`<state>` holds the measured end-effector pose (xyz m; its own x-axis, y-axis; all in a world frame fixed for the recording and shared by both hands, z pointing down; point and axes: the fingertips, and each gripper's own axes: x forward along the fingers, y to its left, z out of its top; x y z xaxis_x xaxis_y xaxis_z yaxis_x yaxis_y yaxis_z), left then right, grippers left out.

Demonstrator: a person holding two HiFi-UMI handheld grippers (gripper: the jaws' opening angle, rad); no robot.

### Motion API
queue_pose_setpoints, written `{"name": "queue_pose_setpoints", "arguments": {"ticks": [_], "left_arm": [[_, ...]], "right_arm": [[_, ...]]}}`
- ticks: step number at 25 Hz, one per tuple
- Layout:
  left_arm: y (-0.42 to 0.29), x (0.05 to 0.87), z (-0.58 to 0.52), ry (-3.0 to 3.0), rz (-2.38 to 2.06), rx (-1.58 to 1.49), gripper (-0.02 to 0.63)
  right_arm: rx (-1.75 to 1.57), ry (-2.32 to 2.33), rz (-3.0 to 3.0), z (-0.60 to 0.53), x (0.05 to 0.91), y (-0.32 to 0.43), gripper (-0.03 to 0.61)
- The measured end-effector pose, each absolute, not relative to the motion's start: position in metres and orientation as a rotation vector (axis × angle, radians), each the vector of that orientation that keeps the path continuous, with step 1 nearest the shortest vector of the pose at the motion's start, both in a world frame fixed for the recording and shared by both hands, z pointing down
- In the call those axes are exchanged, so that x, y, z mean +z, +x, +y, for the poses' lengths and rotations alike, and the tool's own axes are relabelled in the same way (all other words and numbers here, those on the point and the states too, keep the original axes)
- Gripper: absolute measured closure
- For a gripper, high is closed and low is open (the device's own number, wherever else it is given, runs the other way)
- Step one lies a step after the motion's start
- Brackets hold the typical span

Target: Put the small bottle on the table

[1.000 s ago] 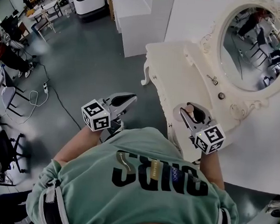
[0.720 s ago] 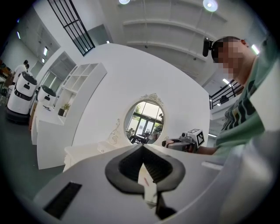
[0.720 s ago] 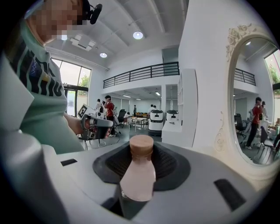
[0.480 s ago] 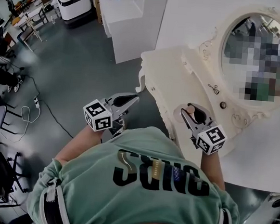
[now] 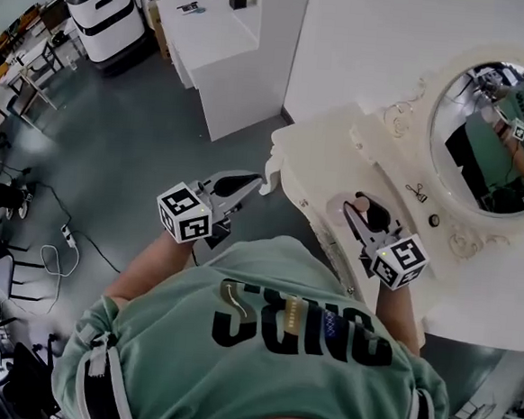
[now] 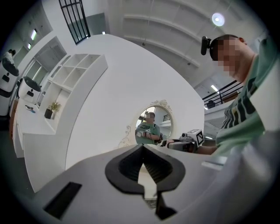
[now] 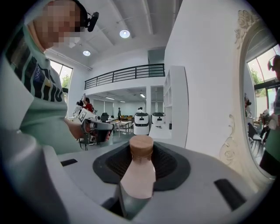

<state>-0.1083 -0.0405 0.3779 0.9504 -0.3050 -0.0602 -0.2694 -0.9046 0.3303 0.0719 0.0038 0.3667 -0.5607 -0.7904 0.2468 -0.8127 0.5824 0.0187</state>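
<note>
Over the table (image 5: pixel 331 157) edge, right gripper (image 5: pixel 365 210) clamps the small bottle (image 7: pixel 139 169), left gripper (image 5: pixel 248 184) closed empty; releasing early could drop it.

My two tools at the cream table

My right tool (image 5: pixel 365 212) is over the table (image 5: pixel 325 155) near its front edge, with the small bottle (image 5: pixel 360 203) between its jaws and the pale cap showing. My left tool (image 5: pixel 242 185) is off the table, above the grey floor (image 5: pixel 150 141), just beside the table's curled corner. An oval mirror (image 5: pixel 498 141) stands behind.
</note>
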Motion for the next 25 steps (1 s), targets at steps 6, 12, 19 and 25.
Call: {"name": "queue_pose_setpoints", "arguments": {"ticks": [6, 12, 19, 25], "left_arm": [[-0.139, 0.380, -0.094, 2.782, -0.352, -0.156, 0.615], [-0.144, 0.393, -0.127, 2.753, -0.346, -0.165, 0.615], [-0.119, 0.398, -0.156, 2.740, -0.358, -0.125, 0.615], [-0.063, 0.406, -0.172, 2.740, -0.444, -0.078, 0.615]], "right_arm": [[0.155, 1.392, -2.537, -0.046, 0.363, 0.043, 0.449], [0.182, 1.408, -2.501, -0.074, 0.373, 0.045, 0.449], [0.217, 1.409, -2.510, -0.106, 0.381, 0.073, 0.449], [0.247, 1.340, -2.574, -0.131, 0.400, 0.129, 0.449]]}}
